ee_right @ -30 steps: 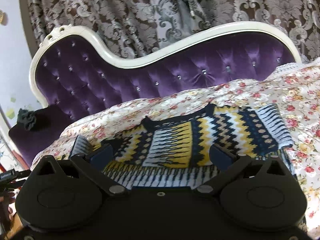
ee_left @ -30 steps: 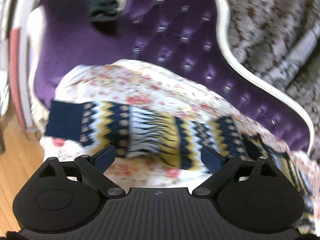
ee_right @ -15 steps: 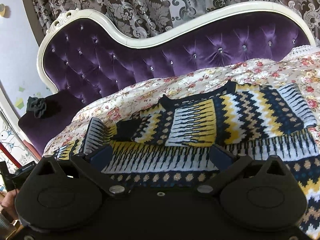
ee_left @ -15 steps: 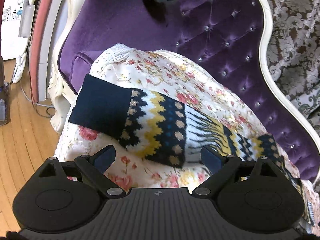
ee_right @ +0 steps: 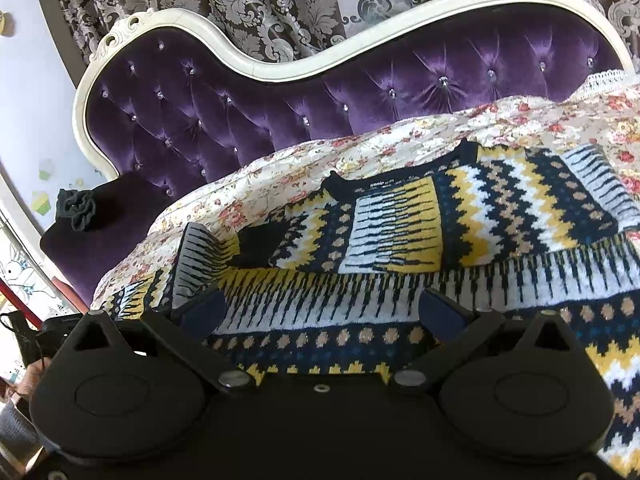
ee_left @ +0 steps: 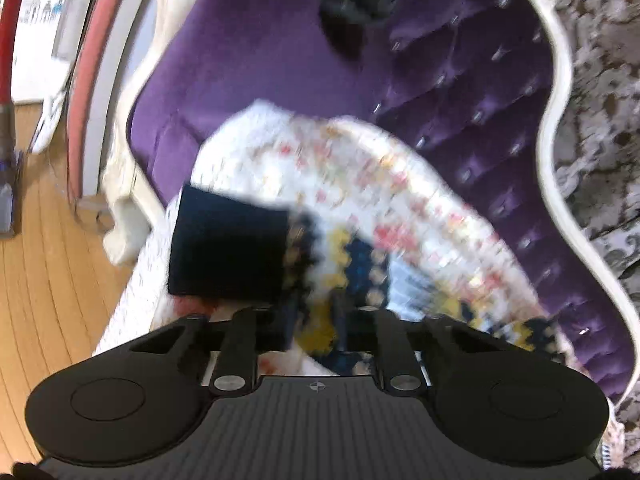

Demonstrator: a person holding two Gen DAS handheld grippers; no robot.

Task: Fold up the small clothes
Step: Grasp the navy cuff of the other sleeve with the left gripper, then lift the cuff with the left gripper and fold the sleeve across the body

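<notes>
A navy, yellow and white patterned knit sweater [ee_right: 420, 232] lies spread on a floral cover [ee_right: 320, 160] over a purple sofa. Its left sleeve [ee_left: 304, 252] ends in a plain navy cuff [ee_left: 228, 248] in the blurred left wrist view. My left gripper [ee_left: 316, 328] is shut on the sleeve just behind the cuff. My right gripper [ee_right: 320, 312] is open and empty, hovering over the sweater's body below the neckline [ee_right: 396, 178]. One sleeve is folded across the chest.
The tufted purple sofa back [ee_right: 280, 92] with a cream frame rises behind. A dark cloth bundle [ee_right: 76, 206] sits on the sofa's left arm. Wooden floor [ee_left: 52, 300] and a red upright object [ee_left: 92, 76] lie to the left. Patterned curtains [ee_right: 240, 0] hang behind.
My left gripper has closed on the sleeve near the cuff, having been open above it before. My right gripper has moved closer over the sweater body and stays open.
</notes>
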